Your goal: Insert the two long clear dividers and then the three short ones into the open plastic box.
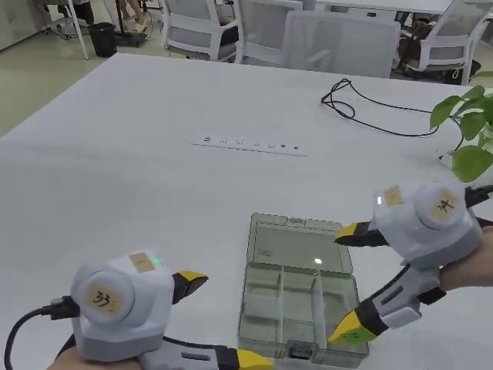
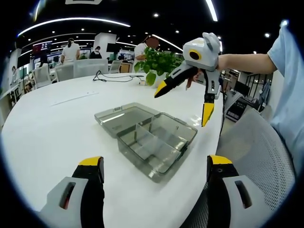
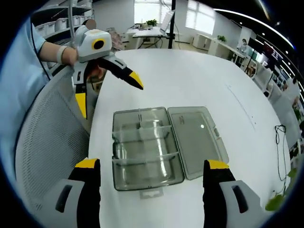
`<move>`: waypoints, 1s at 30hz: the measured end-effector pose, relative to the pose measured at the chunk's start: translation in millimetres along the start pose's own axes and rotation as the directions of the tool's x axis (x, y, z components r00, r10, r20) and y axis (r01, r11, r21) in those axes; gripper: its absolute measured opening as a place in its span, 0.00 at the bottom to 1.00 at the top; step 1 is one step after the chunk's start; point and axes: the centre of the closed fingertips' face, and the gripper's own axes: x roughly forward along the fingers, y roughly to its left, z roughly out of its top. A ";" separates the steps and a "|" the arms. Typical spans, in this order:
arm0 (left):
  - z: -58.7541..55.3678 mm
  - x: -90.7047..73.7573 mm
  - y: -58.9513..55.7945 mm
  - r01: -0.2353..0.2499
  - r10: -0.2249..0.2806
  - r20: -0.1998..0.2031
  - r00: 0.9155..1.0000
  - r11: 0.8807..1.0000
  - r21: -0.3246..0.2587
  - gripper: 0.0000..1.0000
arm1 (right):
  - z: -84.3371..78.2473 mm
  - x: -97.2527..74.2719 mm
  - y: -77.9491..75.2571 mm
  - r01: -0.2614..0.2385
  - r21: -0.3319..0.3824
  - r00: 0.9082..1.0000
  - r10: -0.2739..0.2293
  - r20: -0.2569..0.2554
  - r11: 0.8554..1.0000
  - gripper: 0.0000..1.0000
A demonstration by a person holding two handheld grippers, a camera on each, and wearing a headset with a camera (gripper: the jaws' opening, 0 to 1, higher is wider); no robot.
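While it hangs low at the near left of the white counter [image 1: 154, 139], the left gripper [image 1: 223, 320] has its yellow-tipped jaws spread wide with nothing between them, pointing toward the open plastic box [image 1: 248, 304] just to its right. The box sits on the counter near the front edge, its base closest to the person and its lid [image 1: 296, 248] folded flat behind it. Clear dividers [image 1: 282, 297] stand upright inside the base and split it into compartments; how many short ones are in cannot be told. Beyond the box, a power strip [image 1: 250, 145] is set into the counter, and a black cable [image 1: 362, 108] curls farther right. The right gripper [image 1: 347, 283] is held at the box's right side, its jaws also spread and empty, one tip by the lid's edge and the other by the base's near corner. A leafy plant [image 1: 470, 131] stands at the far right.
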 end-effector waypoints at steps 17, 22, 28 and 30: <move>-1.0 4.3 1.3 0.008 -0.008 -0.003 1.000 1.000 0.001 0.90 | -87.0 -29.0 5.6 0.047 0.101 0.990 -0.033 -0.134 0.994 0.85; -0.8 3.9 2.0 0.006 -0.006 -0.001 1.000 1.000 -0.001 0.90 | -107.3 -27.8 9.4 0.040 0.106 0.983 -0.020 -0.182 0.994 0.81; -1.2 2.9 2.3 0.004 -0.004 0.000 1.000 1.000 -0.004 0.90 | -121.7 -26.6 9.1 0.022 0.065 0.974 -0.007 -0.226 0.998 0.74; -1.7 2.3 3.3 0.003 -0.003 -0.002 1.000 1.000 -0.003 0.90 | -126.5 -26.3 8.8 0.016 0.053 0.968 -0.002 -0.250 0.998 0.72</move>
